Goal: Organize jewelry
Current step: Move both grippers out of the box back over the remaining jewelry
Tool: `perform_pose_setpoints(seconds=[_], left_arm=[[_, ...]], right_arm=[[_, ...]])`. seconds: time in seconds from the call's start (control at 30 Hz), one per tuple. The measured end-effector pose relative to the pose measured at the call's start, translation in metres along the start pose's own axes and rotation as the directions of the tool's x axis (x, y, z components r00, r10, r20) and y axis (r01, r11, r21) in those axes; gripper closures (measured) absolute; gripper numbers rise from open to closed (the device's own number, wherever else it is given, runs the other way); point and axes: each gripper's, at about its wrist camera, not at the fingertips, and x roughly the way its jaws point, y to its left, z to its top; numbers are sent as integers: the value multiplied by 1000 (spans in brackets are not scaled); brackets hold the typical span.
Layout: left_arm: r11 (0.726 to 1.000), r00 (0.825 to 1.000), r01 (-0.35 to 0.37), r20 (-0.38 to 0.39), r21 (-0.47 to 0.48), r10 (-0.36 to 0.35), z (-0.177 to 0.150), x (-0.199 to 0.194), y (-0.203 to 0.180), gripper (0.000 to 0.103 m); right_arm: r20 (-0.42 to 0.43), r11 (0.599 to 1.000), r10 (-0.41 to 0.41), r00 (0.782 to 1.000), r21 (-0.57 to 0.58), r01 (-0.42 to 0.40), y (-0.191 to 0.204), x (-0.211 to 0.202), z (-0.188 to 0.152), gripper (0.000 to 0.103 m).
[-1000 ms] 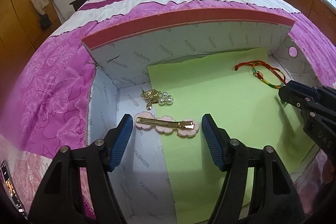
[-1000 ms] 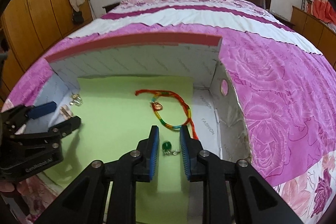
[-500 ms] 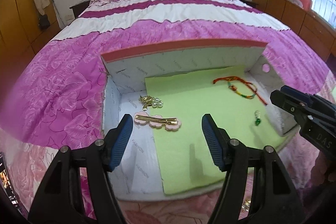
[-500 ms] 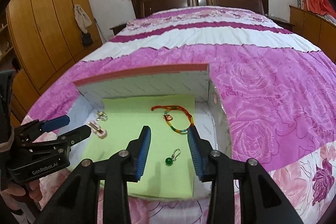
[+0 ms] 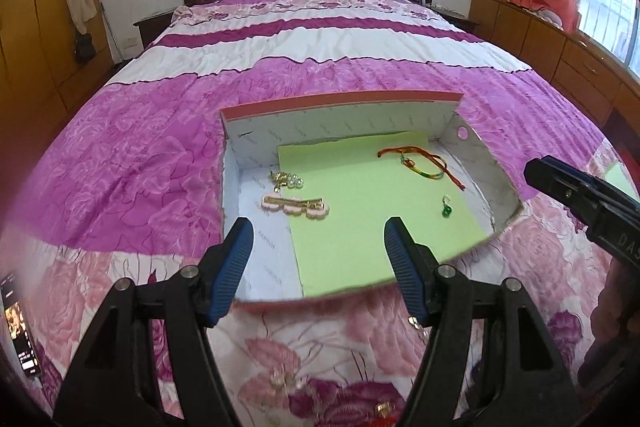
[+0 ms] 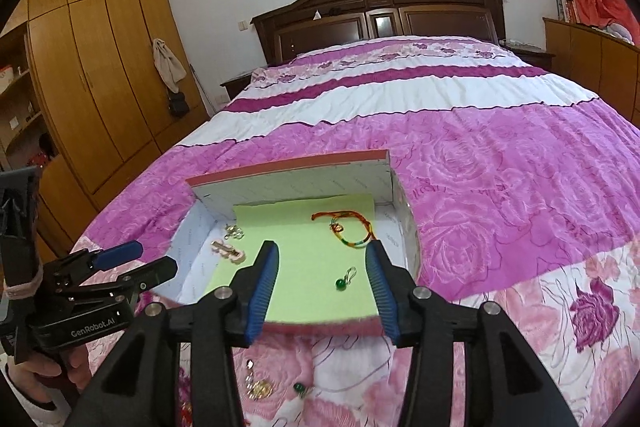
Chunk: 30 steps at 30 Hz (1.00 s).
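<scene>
Open box, white inside, red rim, on the bedspread; green sheet covers most of its floor. Pink flower hair clip with gold bar lies flat across the sheet's left edge. Gold pearl earrings just behind it. Red and rainbow cord bracelet at far right. Green bead charm nearer, apart.

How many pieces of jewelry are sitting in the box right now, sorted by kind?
Pink hair clip: 1
Pearl and gold earring cluster: 1
Rainbow cord bracelet: 1
Green bead earring: 1
Total in the box: 4
More small pieces lie on the bedspread in front of the box, too blurred to count.
</scene>
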Motion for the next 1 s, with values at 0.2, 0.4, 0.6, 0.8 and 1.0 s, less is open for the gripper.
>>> perform_pose_setpoints(seconds=[0.2, 0.4, 0.6, 0.8, 1.0], left_arm=[[1000, 1000, 12, -10, 3, -12, -10, -12, 1, 42], [1000, 999, 16, -29, 5, -16, -23, -20, 0, 42], [1000, 997, 27, -68, -12, -28, -41, -22, 2, 42], [1000, 993, 15, -115, -12, -16, -61, -20, 6, 42], [1000, 985, -6, -171, -30, 1, -79, -12, 14, 42]], right_arm=[[-10, 1000, 0, 1000, 11, 0, -1, -16, -14, 53], [-34, 999, -8, 999, 32, 9, -6, -25, -30, 52], [-72, 998, -14, 997, 55, 17, -9, -32, -48, 51], [-108, 998, -19, 994, 57, 25, -9, -36, -67, 51], [-145, 995, -27, 989, 86, 40, -15, -36, -80, 50]])
